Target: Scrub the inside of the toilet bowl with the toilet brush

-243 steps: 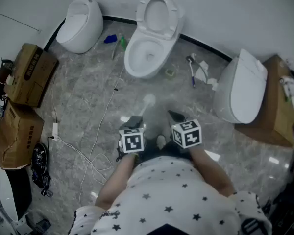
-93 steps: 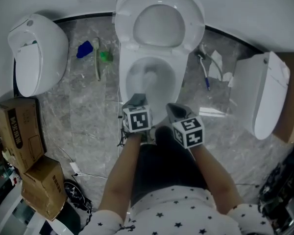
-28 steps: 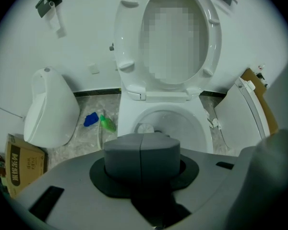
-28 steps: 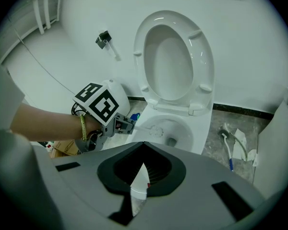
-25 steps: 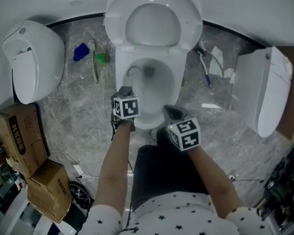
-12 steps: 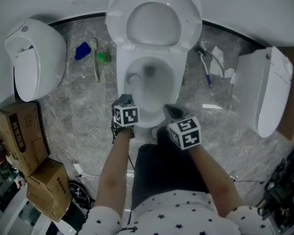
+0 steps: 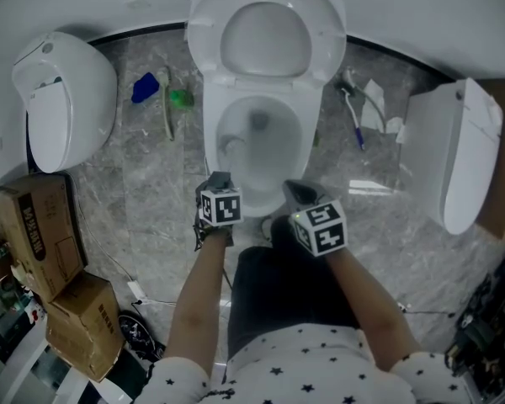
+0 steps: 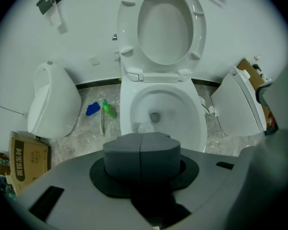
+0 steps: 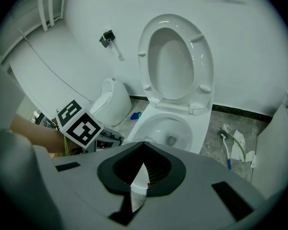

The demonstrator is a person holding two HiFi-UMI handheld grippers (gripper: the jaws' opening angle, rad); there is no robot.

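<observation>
Left gripper view: left gripper [image 8: 141, 137] fingers clamp brush [image 8: 145, 127]; head inside bowl [image 8: 187, 110]. Right gripper [image 9: 143, 163] fingers wide, empty.

I get dim, cool, flat light; glare streaks the floor [image 7: 366, 194], the toilet bowl [image 7: 282, 158] looks hazy, both gripper views bulge with black corners
</observation>
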